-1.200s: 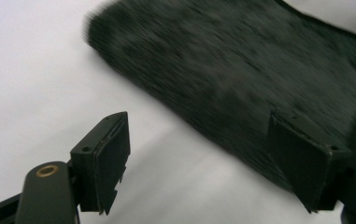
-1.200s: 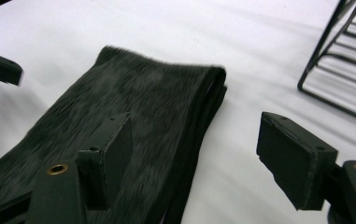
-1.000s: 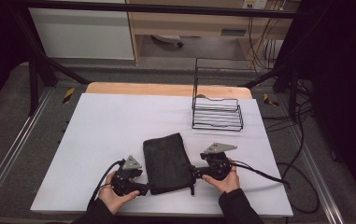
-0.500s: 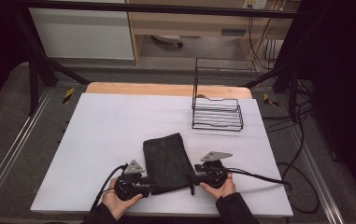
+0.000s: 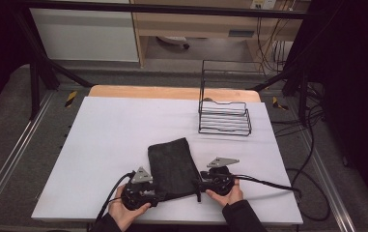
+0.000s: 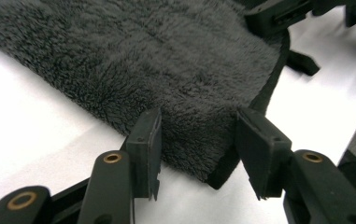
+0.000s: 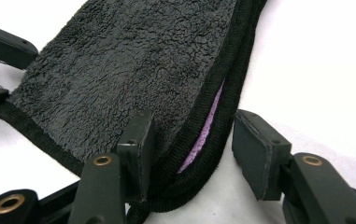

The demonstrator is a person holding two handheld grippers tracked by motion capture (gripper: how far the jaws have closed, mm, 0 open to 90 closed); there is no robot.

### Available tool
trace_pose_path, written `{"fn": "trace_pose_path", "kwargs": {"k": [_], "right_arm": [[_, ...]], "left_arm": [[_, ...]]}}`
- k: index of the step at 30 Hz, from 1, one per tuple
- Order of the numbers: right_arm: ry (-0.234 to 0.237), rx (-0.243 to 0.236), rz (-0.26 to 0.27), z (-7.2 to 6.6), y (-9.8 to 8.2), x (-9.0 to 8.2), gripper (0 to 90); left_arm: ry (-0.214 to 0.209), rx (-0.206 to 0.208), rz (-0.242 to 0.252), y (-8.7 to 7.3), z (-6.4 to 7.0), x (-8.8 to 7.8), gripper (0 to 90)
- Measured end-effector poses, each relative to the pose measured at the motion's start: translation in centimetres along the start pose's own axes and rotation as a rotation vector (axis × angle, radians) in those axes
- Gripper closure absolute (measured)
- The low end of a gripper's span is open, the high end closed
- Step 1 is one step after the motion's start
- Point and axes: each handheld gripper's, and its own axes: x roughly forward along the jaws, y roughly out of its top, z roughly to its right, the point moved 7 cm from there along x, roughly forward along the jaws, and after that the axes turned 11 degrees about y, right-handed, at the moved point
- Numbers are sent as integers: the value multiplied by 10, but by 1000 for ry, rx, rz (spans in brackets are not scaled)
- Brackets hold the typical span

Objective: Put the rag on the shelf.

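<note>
Black fleece pouch flat on white table, on the person's side of wire basket and a little to its left, well apart from it; long axis running roughly toward that basket; hemmed short edge turned away from it.

Left gripper at the pouch corner farthest from the basket on the left; right gripper at the matching right corner, more directly in front of the basket.

Along the left gripper's jaws: 2 black jaws standing apart, just eased a little wider after closing in; fleece corner lying between them, neither pad pressing on it.

Along the right gripper's jaws: likewise apart, just been closing; hemmed edge between them, strip of purple lining showing in the mouth; 1 jaw against the fleece, perhaps touching, the other clear of the hem; no clamp yet.

Judged step: taking hold of the 2 corners farthest from the basket, grip not yet made.

Next move, by that reading: push each gripper slightly deeper to seat the fabric fully between the pads, then squeeze both shut together; care needed to catch both layers at the hem, or only the upper one for opening the mouth; even lift afterwards to avoid a slipped corner.
</note>
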Motion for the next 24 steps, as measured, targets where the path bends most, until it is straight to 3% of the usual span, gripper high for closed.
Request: {"fn": "trace_pose_path", "kwargs": {"k": [3, 8, 12, 15, 18, 24], "right_arm": [[1, 7, -2, 0, 0, 0, 516], [0, 21, -8, -2, 0, 1, 548], [-1, 24, -20, -3, 0, 1, 564], [8, 34, -24, -3, 1, 2, 609], [40, 75, -30, -5, 2, 4, 715], [37, 102, -17, -8, 4, 2, 766]], "left_arm": [[14, 20, -2, -1, 3, 2, 524], [13, 14, -12, -1, 6, 4, 574], [28, 16, -13, 0, 7, 6, 658], [33, 26, -19, 1, 7, 7, 715], [41, 40, -15, 1, 7, 7, 777], [-4, 34, -30, 2, 1, 5, 840]]}}
